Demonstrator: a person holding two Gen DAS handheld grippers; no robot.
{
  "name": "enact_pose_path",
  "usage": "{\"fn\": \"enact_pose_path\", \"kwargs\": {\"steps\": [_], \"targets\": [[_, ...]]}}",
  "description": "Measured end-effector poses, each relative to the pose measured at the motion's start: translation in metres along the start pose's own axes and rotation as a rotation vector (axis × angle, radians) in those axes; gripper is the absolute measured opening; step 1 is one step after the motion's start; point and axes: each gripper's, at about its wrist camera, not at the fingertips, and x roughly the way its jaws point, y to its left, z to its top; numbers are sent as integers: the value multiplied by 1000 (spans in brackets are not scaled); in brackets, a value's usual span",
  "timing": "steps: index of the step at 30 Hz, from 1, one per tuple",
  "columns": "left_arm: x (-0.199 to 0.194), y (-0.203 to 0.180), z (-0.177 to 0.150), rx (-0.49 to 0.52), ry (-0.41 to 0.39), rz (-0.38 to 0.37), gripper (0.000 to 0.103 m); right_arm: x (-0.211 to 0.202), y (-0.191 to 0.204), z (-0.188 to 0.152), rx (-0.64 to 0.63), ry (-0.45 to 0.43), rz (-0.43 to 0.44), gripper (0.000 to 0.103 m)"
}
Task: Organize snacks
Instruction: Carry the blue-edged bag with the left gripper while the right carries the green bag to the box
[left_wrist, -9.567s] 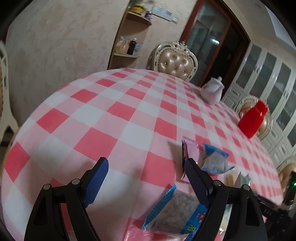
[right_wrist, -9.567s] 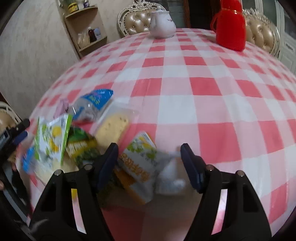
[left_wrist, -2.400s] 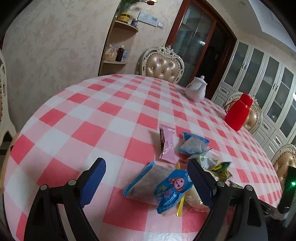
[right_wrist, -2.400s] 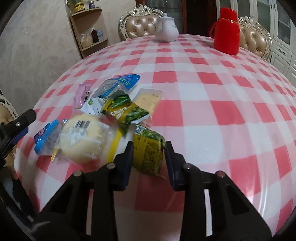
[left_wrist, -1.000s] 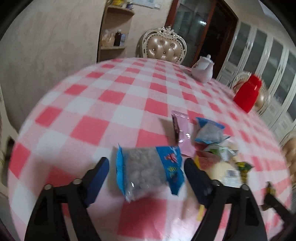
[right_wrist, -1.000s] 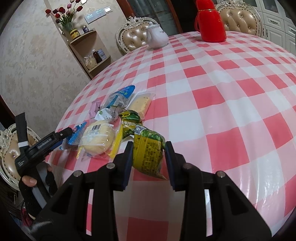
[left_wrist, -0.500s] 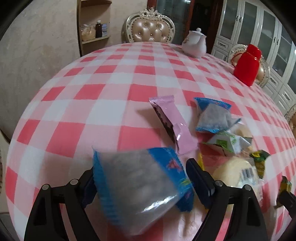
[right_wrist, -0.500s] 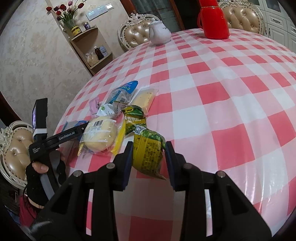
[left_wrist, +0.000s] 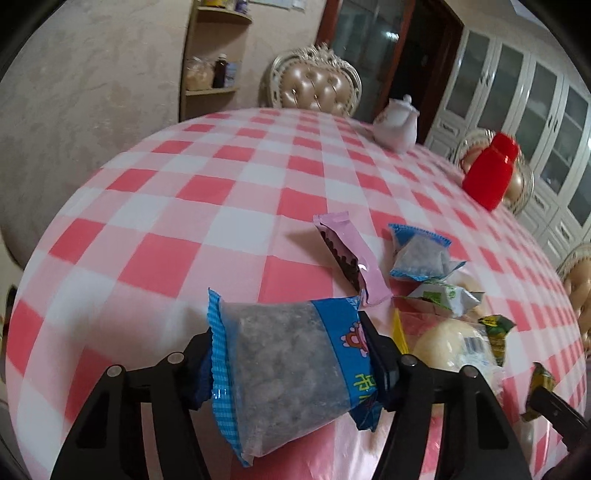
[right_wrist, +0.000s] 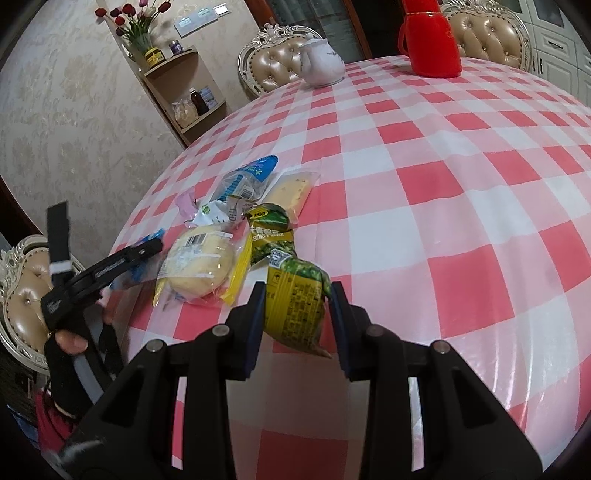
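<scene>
My left gripper is shut on a blue-edged clear snack bag with dark pieces, held just above the red-checked tablecloth. My right gripper is shut on a yellow-green snack packet and holds it above the cloth. A pile of snacks lies between them: a pink bar, a small blue bag, a white-green packet, a round bread in clear wrap, a green packet and a pale cracker pack.
A white teapot and a red thermos jug stand at the far side of the table. Padded chairs ring the table. A corner shelf stands by the wall. The left gripper shows in the right wrist view.
My left gripper has closed on the blue-edged bag and lifted it off the cloth. My right gripper keeps holding the yellow-green packet, barely moved.
</scene>
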Motion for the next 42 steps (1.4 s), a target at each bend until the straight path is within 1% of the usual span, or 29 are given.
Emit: {"fn": "enact_pose_path", "kwargs": {"steps": [5,7,9,11,13,16,18,21,24,27,29,31,37,42], "targets": [[-40,-14,-24,-56,-67,-111,65,5,-10,1,40,2,5,37],[-57,-25,-36,-62,-96,-153,65,1,-15,2,64,-21,12,37],[-68,-33,-45,-69,-100,-199,65,-5,-19,2,81,-43,10,37],[-79,-43,-58,-73,-102,-256,65,-13,-25,-2,129,-52,35,37],[-86,-50,-69,-71,-95,-290,65,-23,-30,-12,175,-49,61,37],[-89,-61,-87,-58,-66,-321,65,-45,-30,-29,191,-66,62,37],[-94,-72,-95,-35,-47,-339,65,-68,-25,-43,164,-103,56,37],[-109,-89,-104,15,-63,-363,65,-96,-23,-64,149,-140,56,37],[-125,-107,-115,73,-73,-385,65,-119,-25,-82,138,-168,36,37],[-138,-127,-126,139,-79,-397,65,-136,-33,-94,151,-176,26,37],[-145,-143,-138,182,-67,-413,65,-154,-36,-102,139,-197,-2,37],[-151,-155,-150,219,-57,-430,65,-175,-39,-110,122,-220,-47,37],[-165,-202,-184,324,-30,-492,65,-226,-59,-133,135,-270,-123,37],[-184,-234,-208,412,-30,-546,65,-263,-76,-150,135,-302,-190,37]]}}
